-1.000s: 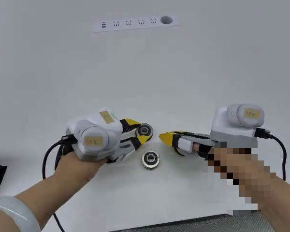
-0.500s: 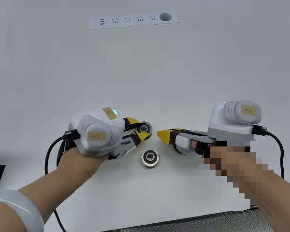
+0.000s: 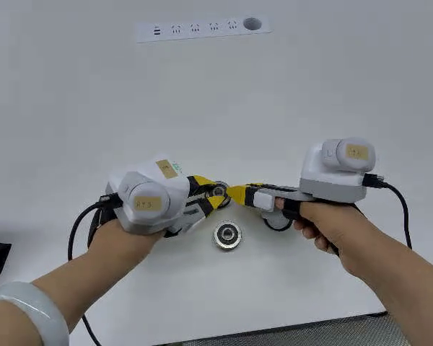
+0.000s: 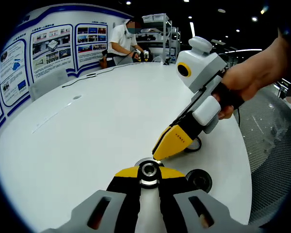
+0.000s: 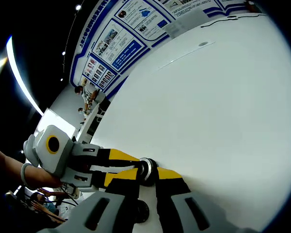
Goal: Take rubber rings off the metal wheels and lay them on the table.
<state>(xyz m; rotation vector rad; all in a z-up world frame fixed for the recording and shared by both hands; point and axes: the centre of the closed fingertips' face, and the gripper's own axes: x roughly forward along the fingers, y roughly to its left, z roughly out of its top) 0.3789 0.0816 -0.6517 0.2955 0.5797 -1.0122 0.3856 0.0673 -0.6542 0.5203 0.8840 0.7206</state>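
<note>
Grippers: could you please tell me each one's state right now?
Left gripper: shut on metal wheel.
Right gripper: shut, tips at the wheel's rim; grip unclear.

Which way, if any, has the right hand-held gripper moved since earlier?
Yes: the right hand-held gripper went leftward against the loose wheel, reaching the held wheel in the left hand-held gripper.

Your left gripper (image 3: 216,194) carries two yellow stickers (image 3: 166,169) on its white housing. Each has a short handwritten mark, too small for you to read. Your right gripper (image 3: 234,192) bears a third yellow sticker (image 3: 356,151) on its top, and its writing is just as unreadable. In the left gripper view, a line of small dark lettering (image 4: 177,139) runs along the right gripper's yellow jaw, and you cannot make it out. The wall posters (image 4: 48,46) carry headings and print, all too fine to read.
</note>
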